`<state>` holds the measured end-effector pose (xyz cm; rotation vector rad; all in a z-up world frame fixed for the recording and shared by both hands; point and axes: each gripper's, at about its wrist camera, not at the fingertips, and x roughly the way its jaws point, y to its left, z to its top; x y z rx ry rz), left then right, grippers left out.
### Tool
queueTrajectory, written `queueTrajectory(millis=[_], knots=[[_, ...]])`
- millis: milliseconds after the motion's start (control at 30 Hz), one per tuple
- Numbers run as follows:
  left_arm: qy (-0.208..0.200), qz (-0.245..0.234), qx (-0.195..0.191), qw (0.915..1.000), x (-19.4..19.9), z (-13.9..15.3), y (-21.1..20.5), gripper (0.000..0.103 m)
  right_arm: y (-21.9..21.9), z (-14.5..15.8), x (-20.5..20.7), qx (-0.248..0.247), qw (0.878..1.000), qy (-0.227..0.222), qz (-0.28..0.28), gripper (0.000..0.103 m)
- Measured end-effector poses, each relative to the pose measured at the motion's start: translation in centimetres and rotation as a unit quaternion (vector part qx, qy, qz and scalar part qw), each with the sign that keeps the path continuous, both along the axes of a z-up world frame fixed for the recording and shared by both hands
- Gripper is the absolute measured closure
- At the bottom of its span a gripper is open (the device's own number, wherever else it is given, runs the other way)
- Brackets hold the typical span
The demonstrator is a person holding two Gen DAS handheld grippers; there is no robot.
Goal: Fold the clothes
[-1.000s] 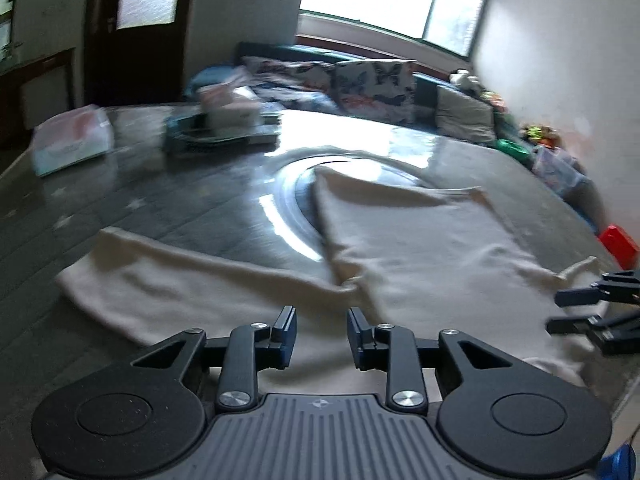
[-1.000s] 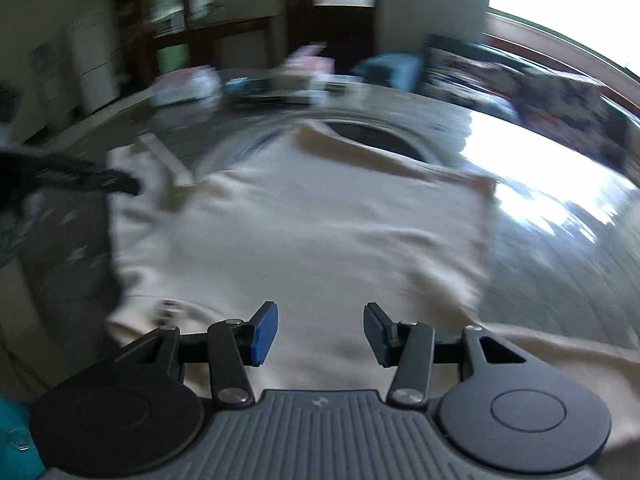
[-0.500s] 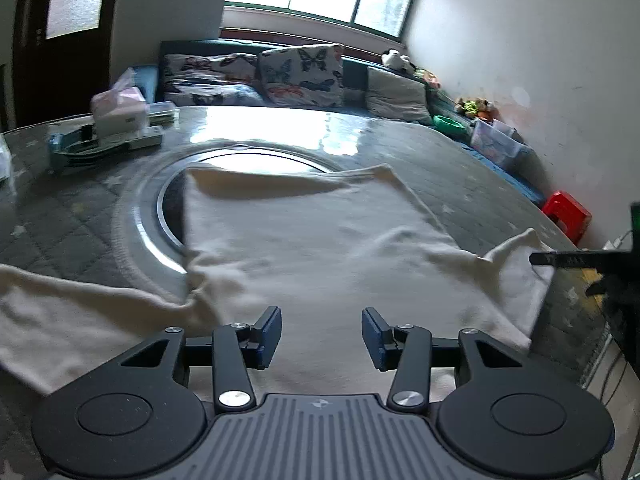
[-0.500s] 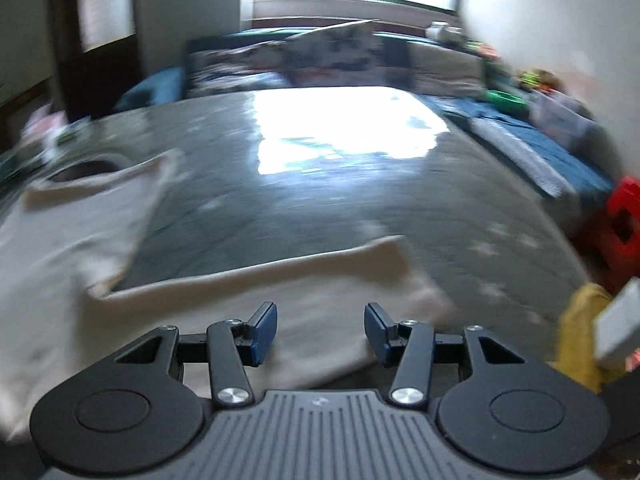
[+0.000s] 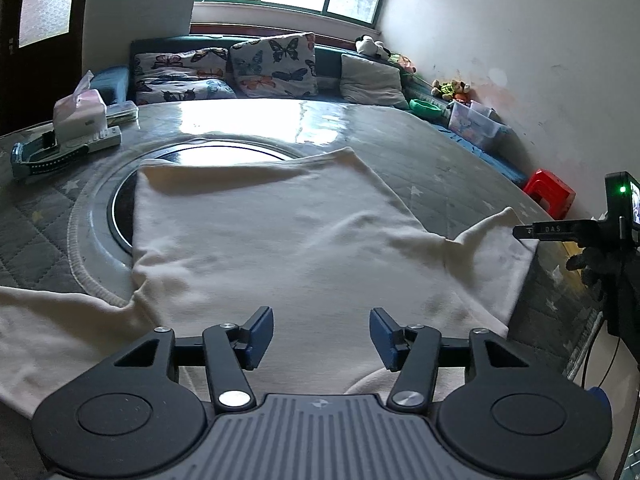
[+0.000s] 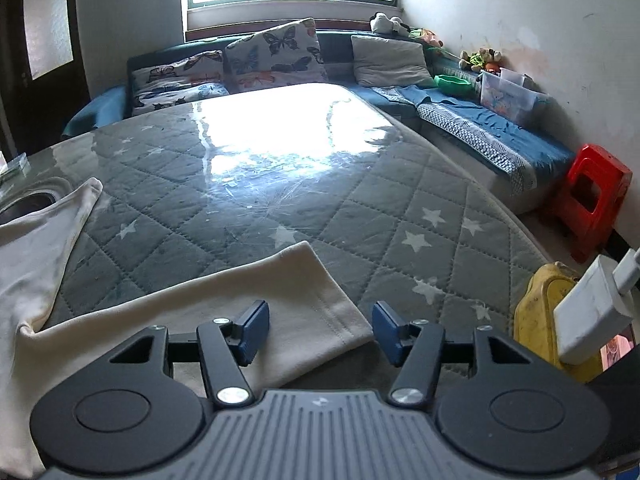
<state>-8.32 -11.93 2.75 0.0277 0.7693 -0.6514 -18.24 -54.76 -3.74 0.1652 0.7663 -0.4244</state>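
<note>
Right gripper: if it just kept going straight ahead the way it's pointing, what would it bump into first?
Probably the cream sleeve lying just ahead of the open right gripper; its cuff end sits between the fingers. Past it there is only bare quilted table cover, though how high the gripper sits above the cloth is hard to judge.

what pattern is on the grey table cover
The table cover is grey, quilted in a diamond grid with scattered white stars, seen best in the right wrist view.
</note>
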Motion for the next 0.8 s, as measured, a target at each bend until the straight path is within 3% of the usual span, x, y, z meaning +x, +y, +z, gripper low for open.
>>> queueTrajectory(millis=[200, 300, 367, 467, 600, 800], knots=[[-0.001, -0.008, 0.003, 1.0000, -0.3, -0.2, -0.6, 0.042, -0.3, 0.0, -0.2, 0.017, 1.000, -0.001, 0.005, 0.047], [-0.001, -0.008, 0.003, 1.0000, -0.4, -0.2, -0.6, 0.041, -0.3, 0.0, -0.2, 0.025, 1.000, -0.003, 0.013, 0.056], [-0.002, -0.008, 0.004, 1.0000, -0.5, -0.2, -0.6, 0.041, -0.2, 0.2, -0.2, 0.031, 0.999, -0.006, 0.020, 0.077], [-0.002, -0.009, 0.005, 0.9999, -0.5, -0.2, -0.7, 0.041, 0.3, 0.5, -0.3, 0.036, 0.999, -0.012, 0.030, 0.093], [-0.005, -0.013, 0.012, 0.9998, -0.6, -0.3, -1.0, 0.041, 1.2, 1.6, -0.7, 0.035, 0.998, -0.035, 0.045, 0.095], [-0.009, -0.010, 0.014, 0.9998, -0.8, -0.2, -0.8, 0.038, 3.7, 5.8, -1.2, 0.048, 0.990, -0.076, 0.107, 0.095]])
